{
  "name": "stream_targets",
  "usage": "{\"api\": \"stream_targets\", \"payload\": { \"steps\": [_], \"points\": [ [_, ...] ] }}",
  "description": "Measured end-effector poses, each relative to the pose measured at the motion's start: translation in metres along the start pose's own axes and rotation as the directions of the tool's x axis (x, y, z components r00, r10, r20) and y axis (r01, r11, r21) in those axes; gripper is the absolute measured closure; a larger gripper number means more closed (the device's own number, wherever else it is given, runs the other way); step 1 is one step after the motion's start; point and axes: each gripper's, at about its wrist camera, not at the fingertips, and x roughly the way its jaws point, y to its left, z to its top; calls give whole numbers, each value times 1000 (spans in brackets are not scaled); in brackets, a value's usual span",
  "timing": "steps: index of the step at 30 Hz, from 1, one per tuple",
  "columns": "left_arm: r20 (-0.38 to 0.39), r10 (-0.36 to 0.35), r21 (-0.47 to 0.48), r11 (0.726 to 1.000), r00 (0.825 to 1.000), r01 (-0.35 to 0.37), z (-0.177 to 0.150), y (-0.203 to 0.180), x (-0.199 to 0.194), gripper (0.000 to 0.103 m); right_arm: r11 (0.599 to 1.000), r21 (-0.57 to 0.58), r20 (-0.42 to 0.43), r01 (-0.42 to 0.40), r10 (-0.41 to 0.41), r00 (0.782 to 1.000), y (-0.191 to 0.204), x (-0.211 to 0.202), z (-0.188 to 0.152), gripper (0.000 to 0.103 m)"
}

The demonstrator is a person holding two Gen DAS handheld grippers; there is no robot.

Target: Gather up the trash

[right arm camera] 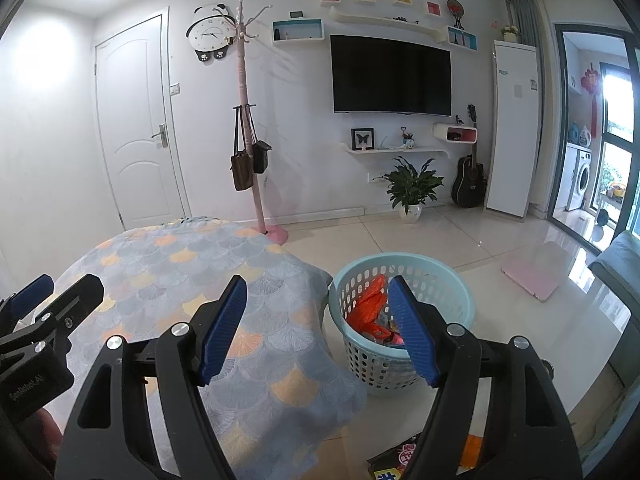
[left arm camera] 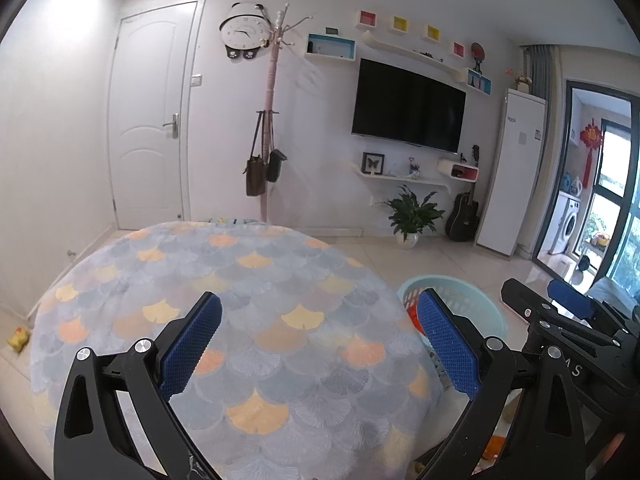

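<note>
Right wrist view: right gripper [right arm camera: 316,328] wide open, empty, above the table edge. Light blue basket [right arm camera: 432,268] sits on the floor just right of the table [right arm camera: 168,264], orange wrappers [right arm camera: 370,308] already inside. Dark printed packet [right arm camera: 394,460] lies on the near floor, partly hidden by the gripper body. Left gripper [left arm camera: 318,342] also wide, empty, over the cloth. Risk: reaching low for the packet could clip the basket rim and tip it; flat film may slip from the pads.
</note>
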Motion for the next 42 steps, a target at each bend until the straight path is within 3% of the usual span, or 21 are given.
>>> {"api": "stream_targets", "payload": {
  "steps": [42],
  "points": [
    [-6,7,-9,1000,1000,-8,-2,2,-2,8,1000,-17,-9,-20,19,1000,7,3,-4,34]
  ]
}}
